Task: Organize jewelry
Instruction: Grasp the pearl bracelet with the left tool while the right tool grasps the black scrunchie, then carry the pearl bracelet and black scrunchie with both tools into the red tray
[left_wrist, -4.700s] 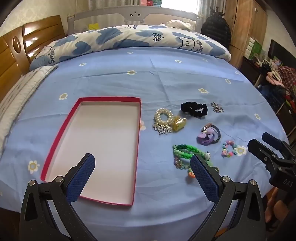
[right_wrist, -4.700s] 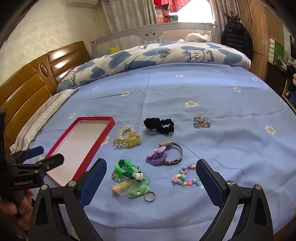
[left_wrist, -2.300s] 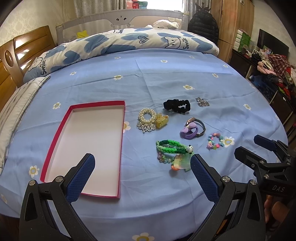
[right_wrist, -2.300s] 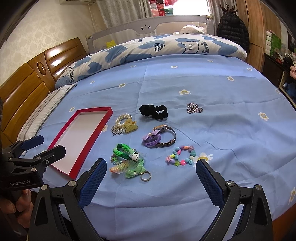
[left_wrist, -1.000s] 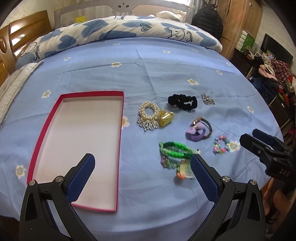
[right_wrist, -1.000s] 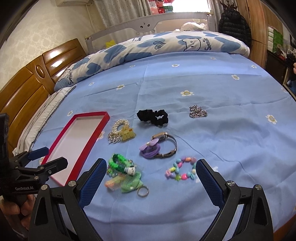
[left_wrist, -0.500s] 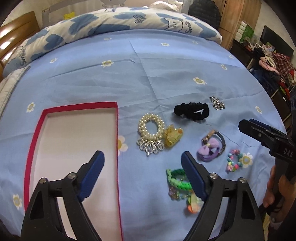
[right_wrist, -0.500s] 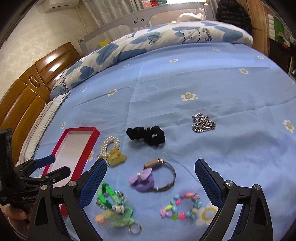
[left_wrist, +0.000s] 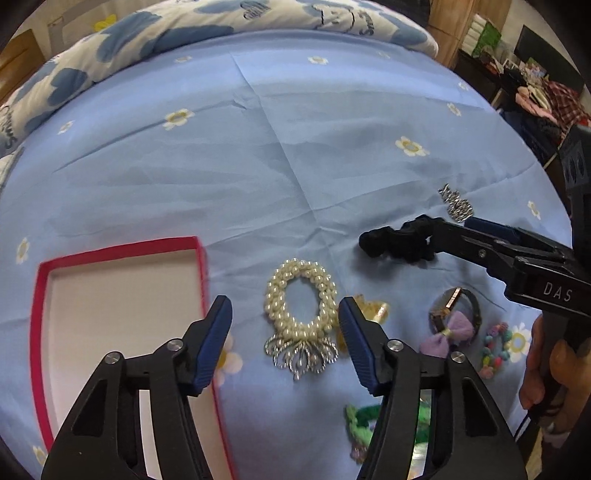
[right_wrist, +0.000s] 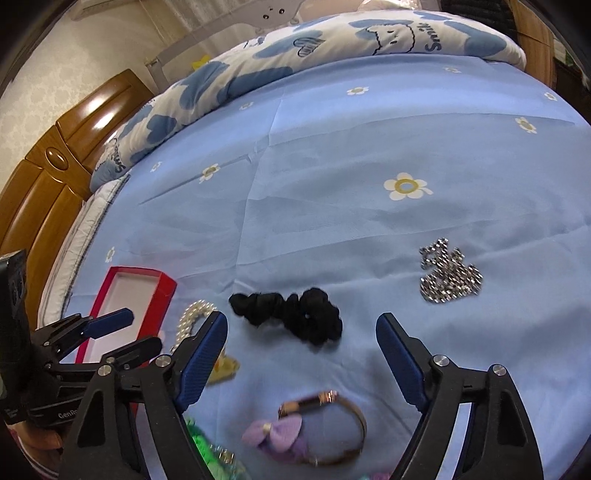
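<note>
1. My left tool (left_wrist: 284, 325) is hovering over one white pearl bracelet with a silver charm (left_wrist: 301, 317), its long axis running away from me; the jaws are closing, not yet touching it.
2. My right tool (right_wrist: 301, 334) is closing around one black fabric scrunchie (right_wrist: 288, 314), lying crosswise on the blue bed sheet (right_wrist: 332, 166), untouched.
3. One red-rimmed white tray (left_wrist: 122, 295) is lying just left of the bracelet.

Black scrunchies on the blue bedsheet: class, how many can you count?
1. The black scrunchie lies between the pearl bracelet and the silver chain, ahead of the closing right gripper. The grippers could hide others.
</note>
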